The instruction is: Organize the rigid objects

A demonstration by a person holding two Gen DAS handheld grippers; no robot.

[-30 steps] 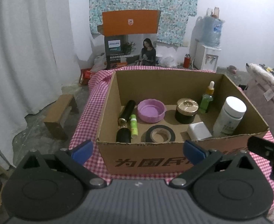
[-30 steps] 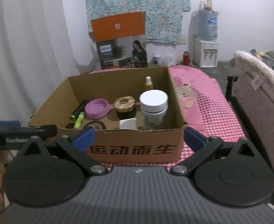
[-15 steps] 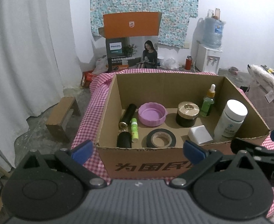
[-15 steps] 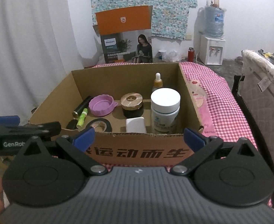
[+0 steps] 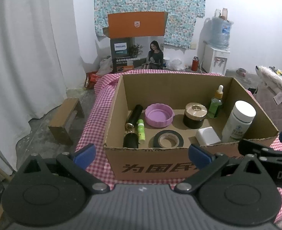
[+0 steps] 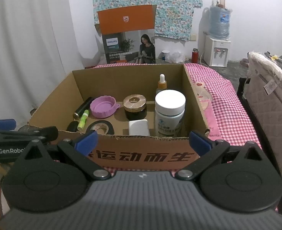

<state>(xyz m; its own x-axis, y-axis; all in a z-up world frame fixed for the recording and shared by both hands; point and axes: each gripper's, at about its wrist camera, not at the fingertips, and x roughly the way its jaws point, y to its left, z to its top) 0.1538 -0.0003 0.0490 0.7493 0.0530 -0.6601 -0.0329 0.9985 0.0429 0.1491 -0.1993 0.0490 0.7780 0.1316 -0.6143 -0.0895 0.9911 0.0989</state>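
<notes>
An open cardboard box stands on a pink checked cloth. Inside lie a black tube, a small green tube, a purple lid, a black tape roll, a gold-lidded dark jar, a white block, a green dropper bottle and a white-capped bottle. The same box shows in the right wrist view. My left gripper and right gripper are both open and empty, just in front of the box's near wall.
A Philips carton stands behind the table. A water dispenser is at the back right. A small wooden stool is on the floor at left. A mattress edge is at right. A white curtain hangs at left.
Both grippers have risen and moved slightly nearer the box, so I see more of its inside. The objects in the box have not moved.
</notes>
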